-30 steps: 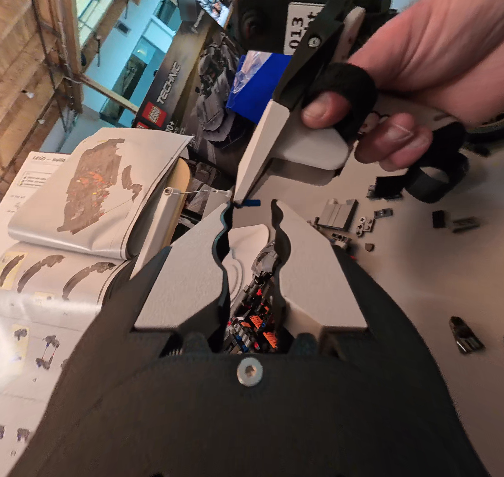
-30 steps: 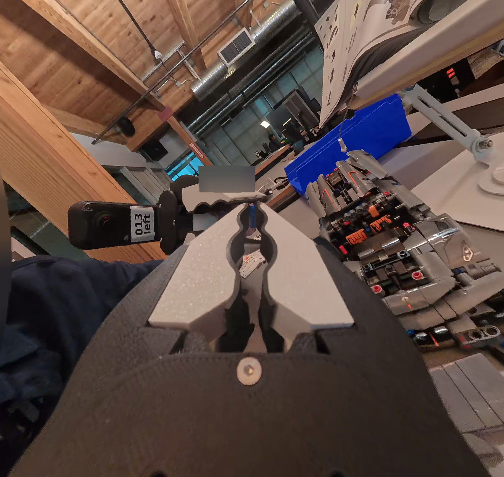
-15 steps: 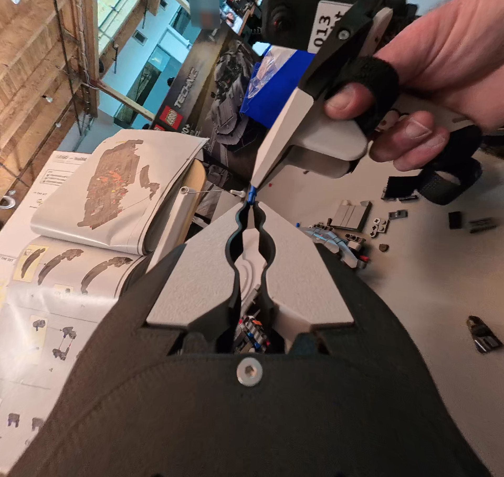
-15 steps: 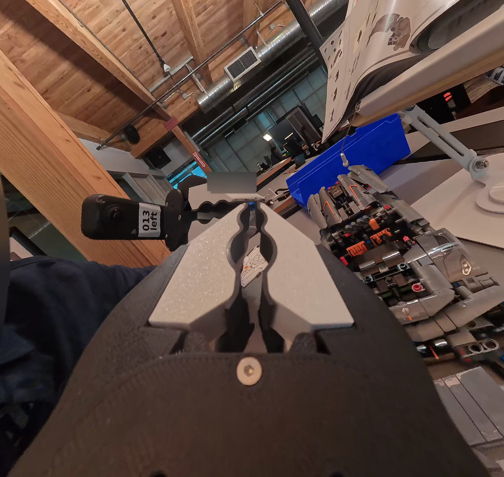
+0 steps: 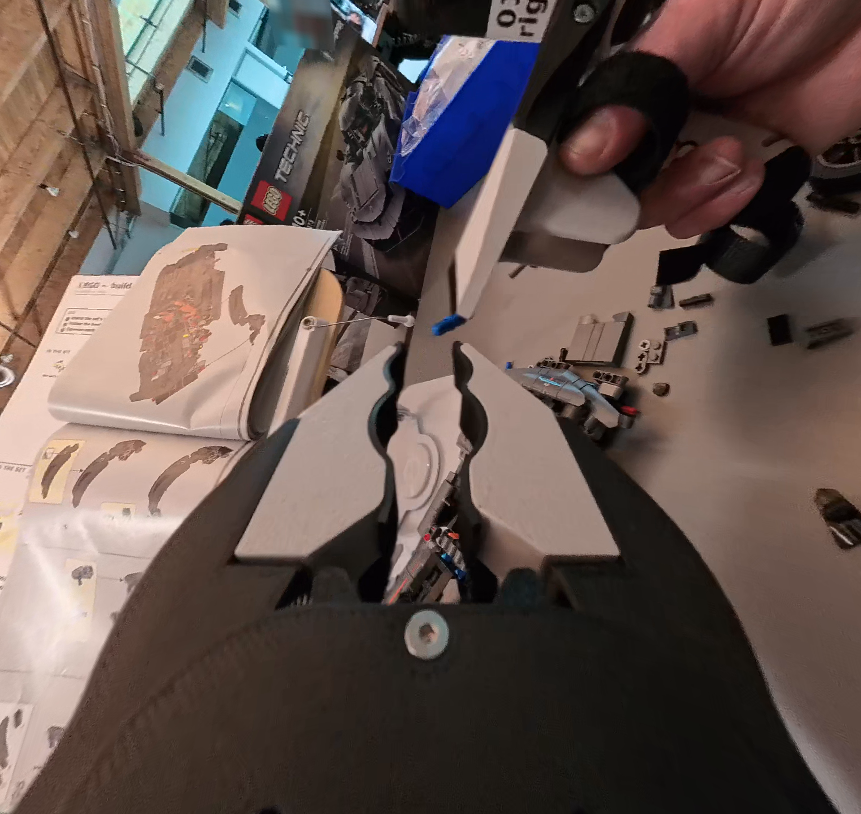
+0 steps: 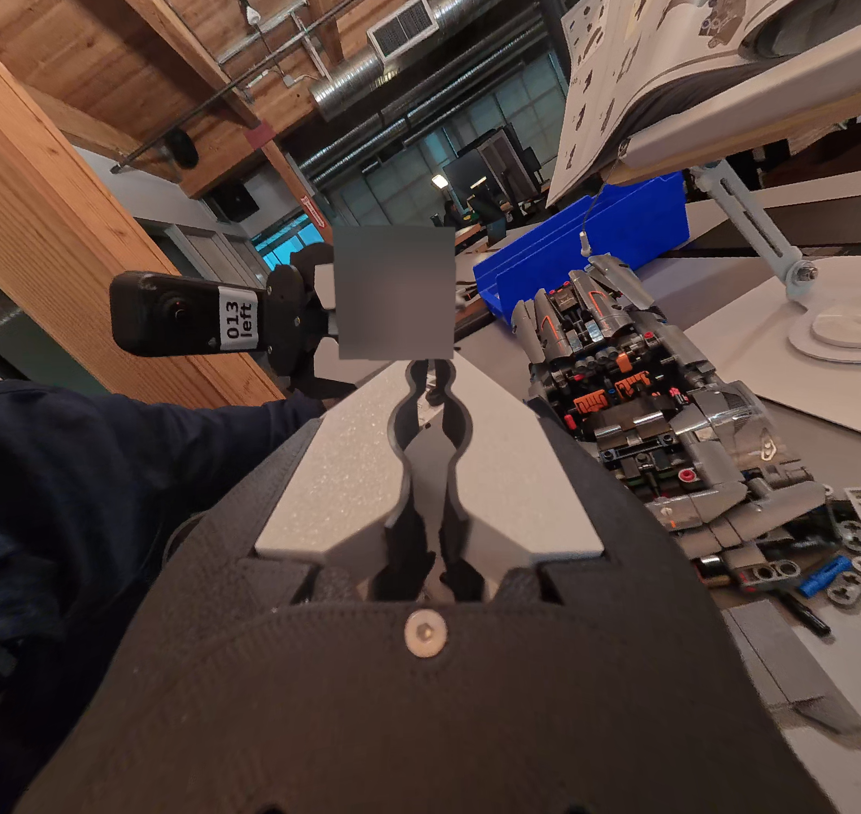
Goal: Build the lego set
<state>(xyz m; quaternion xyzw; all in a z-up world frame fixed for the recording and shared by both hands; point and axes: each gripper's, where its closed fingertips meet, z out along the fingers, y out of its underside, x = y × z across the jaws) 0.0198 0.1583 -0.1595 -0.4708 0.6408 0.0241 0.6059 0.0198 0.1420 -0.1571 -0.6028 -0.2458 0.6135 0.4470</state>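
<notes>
A small blue pin (image 5: 448, 323) sticks out of the tip of my right gripper (image 5: 461, 312), which a hand holds just above and beyond my left gripper (image 5: 429, 349). My left gripper's jaws stand open and empty, a short way below the pin. In the right wrist view my right gripper (image 6: 431, 365) has its jaws nearly together; a blurred patch covers the tips and the pin. The grey and black lego model (image 6: 652, 396) lies on the table to the right, and shows between my left fingers (image 5: 438, 545).
An open instruction book (image 5: 186, 335) on a stand is at the left. A blue bin (image 5: 456, 139) and the set's box (image 5: 326, 149) stand behind. A small grey sub-assembly (image 5: 568, 386) and loose parts (image 5: 601, 337) lie on the white table (image 5: 699, 465). My two grippers' fingertips are within a few centimetres of each other.
My left gripper closed on the blue pin half a second ago and has now opened and drawn back. The pin stays in my right gripper, which has lifted slightly.
</notes>
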